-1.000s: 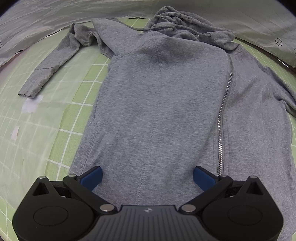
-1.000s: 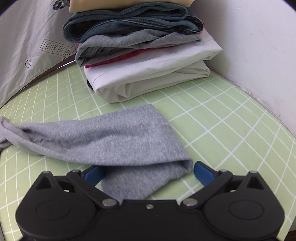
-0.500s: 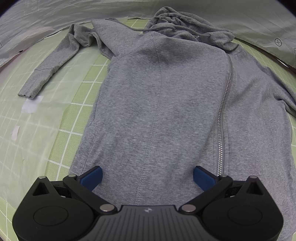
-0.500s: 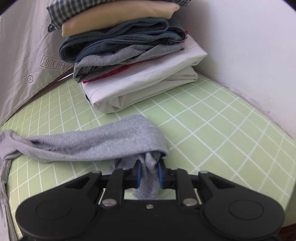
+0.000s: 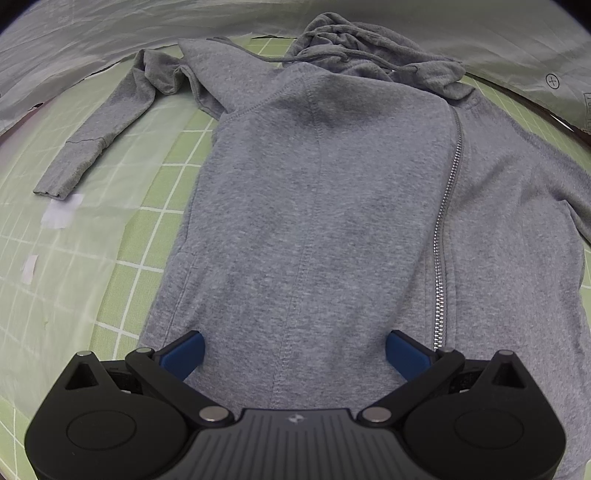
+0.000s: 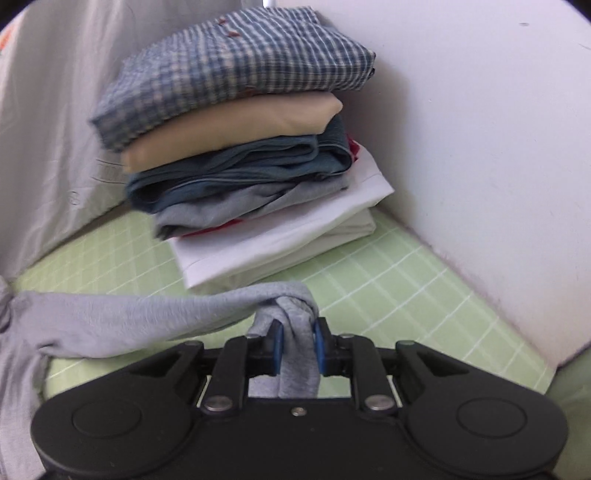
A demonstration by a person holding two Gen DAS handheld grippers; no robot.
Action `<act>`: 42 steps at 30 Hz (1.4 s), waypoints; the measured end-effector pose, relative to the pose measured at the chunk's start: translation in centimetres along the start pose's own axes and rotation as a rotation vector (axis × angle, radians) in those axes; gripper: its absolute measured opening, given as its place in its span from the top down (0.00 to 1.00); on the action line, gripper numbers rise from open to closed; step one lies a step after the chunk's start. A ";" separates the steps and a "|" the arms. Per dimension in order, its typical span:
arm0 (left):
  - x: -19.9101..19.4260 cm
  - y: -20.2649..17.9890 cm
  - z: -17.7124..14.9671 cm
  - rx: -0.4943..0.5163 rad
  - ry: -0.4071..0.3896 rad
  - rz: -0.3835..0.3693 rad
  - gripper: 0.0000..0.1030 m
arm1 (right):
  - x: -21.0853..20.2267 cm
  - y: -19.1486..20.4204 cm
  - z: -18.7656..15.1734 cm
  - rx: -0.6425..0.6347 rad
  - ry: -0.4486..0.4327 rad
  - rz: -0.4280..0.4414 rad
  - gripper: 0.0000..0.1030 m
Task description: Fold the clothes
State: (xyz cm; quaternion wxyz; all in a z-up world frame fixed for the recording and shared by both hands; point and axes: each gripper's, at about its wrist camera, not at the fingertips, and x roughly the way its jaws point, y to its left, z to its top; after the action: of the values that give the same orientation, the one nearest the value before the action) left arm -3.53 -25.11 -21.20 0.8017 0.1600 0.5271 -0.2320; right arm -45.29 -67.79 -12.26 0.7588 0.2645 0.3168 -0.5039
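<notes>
A grey zip-up hoodie (image 5: 332,206) lies flat on the green grid mat (image 5: 110,280), hood at the far end, its zipper (image 5: 443,236) running down the right side. Its left sleeve (image 5: 99,133) stretches out to the far left. My left gripper (image 5: 293,350) hovers open over the hoodie's near hem, blue pads wide apart. In the right wrist view, my right gripper (image 6: 298,345) is shut on the bunched cuff of the hoodie's other sleeve (image 6: 129,317), which hangs lifted above the mat and trails off to the left.
A stack of folded clothes (image 6: 251,166), checked shirt on top, stands in the corner against the white wall (image 6: 480,147). Grey sheeting (image 5: 110,33) borders the mat's far side. Two white tape scraps (image 5: 61,212) lie left of the hoodie.
The right gripper closed on the sleeve cuff and then rose, lifting the sleeve off the mat; the clothes stack now looks lower and nearer. The left gripper has not moved.
</notes>
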 end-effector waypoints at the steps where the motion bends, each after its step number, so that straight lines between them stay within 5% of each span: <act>1: 0.0 0.0 0.0 -0.003 0.000 0.001 0.00 | 1.4 -0.5 1.0 -0.009 0.026 -0.001 0.81; 3: 0.0 0.0 0.0 -0.009 -0.001 0.004 0.00 | 4.2 -1.5 3.0 -0.026 0.080 -0.003 0.80; 5: 0.0 0.0 -0.1 -0.014 -0.004 0.006 0.00 | 6.0 -1.9 4.1 -0.061 0.081 -0.081 0.69; 7: -0.1 0.0 -0.3 -0.020 -0.008 0.010 0.00 | 6.4 -1.9 4.4 -0.108 0.041 -0.175 0.56; 9: -0.2 0.0 -0.3 -0.026 -0.010 0.013 0.00 | 5.6 -1.9 4.1 -0.123 -0.026 -0.217 0.53; 13: -0.1 0.0 -0.2 -0.027 -0.002 0.013 0.00 | 4.4 -3.3 2.1 0.043 -0.083 -0.136 0.53; 17: 0.0 0.1 0.2 -0.018 0.014 0.009 0.00 | 5.1 -3.9 -0.8 0.176 -0.047 -0.091 0.53; 20: 0.0 0.1 0.3 -0.015 0.020 0.007 0.00 | 5.8 -3.7 -2.2 0.221 -0.056 -0.070 0.52; 24: 0.0 0.1 0.3 -0.016 0.021 0.008 0.00 | 7.5 -3.0 -2.1 0.248 -0.091 -0.089 0.35; 29: -0.1 0.0 0.2 -0.022 0.016 0.010 0.00 | 9.5 -2.0 -0.8 0.190 -0.094 -0.116 0.34; 32: -0.2 0.0 0.0 -0.031 0.010 0.015 0.00 | 9.0 -2.1 -0.7 0.227 -0.100 -0.105 0.36; 35: -0.2 0.0 0.0 -0.037 0.006 0.018 0.00 | 9.4 -2.7 -1.4 0.325 -0.074 -0.006 0.45; 38: -0.2 0.0 0.1 -0.032 0.011 0.015 0.00 | 10.0 -2.3 -1.8 0.325 -0.057 0.065 0.64; 40: -0.2 0.0 0.2 -0.029 0.015 0.014 0.00 | 9.9 -1.6 -1.7 0.280 -0.073 0.071 0.90; 42: -0.2 0.0 0.2 -0.026 0.016 0.012 0.00 | 9.4 -1.5 -1.6 0.285 -0.099 0.071 0.99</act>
State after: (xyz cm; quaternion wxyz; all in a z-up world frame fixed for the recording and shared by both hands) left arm -3.39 -25.16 -20.97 0.8010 0.1545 0.5354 -0.2188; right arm -44.31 -72.77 -20.50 0.7454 0.3556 0.1947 -0.5291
